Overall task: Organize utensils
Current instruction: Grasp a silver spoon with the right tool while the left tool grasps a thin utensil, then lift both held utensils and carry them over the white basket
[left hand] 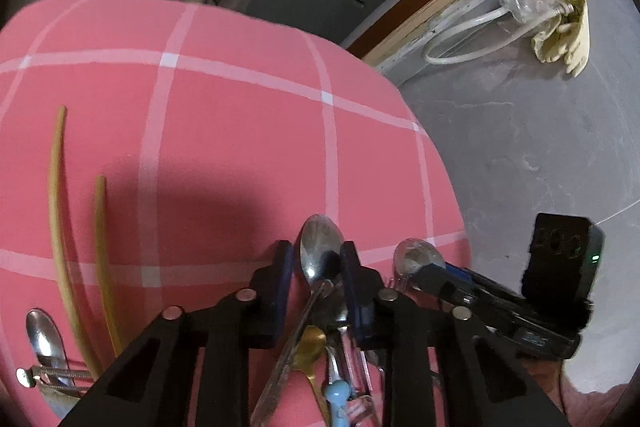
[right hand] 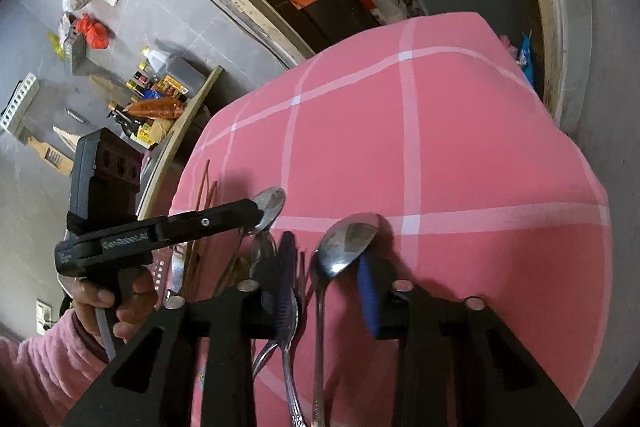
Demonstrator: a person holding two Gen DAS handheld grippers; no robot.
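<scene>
My left gripper [left hand: 316, 259] hangs open over a steel spoon [left hand: 320, 247] that tops a heap of cutlery [left hand: 332, 359] on the pink checked tablecloth [left hand: 224, 115]; the spoon lies between the fingers, not clamped. My right gripper [right hand: 330, 275] is open around a second steel spoon [right hand: 344, 241]; that spoon [left hand: 418, 257] and gripper [left hand: 452, 279] also show in the left wrist view. Two wooden chopsticks [left hand: 56, 227] lie at the left. The left gripper [right hand: 256, 213] shows in the right wrist view over its spoon [right hand: 272, 205].
Another spoon [left hand: 44, 335] and metal tongs [left hand: 52, 377] lie at the table's left front. More spoons and forks [right hand: 280, 299] lie by the right gripper's left finger. The table edge drops to a grey floor [left hand: 520, 147] on the right. Shelves with bottles [right hand: 156, 95] stand beyond.
</scene>
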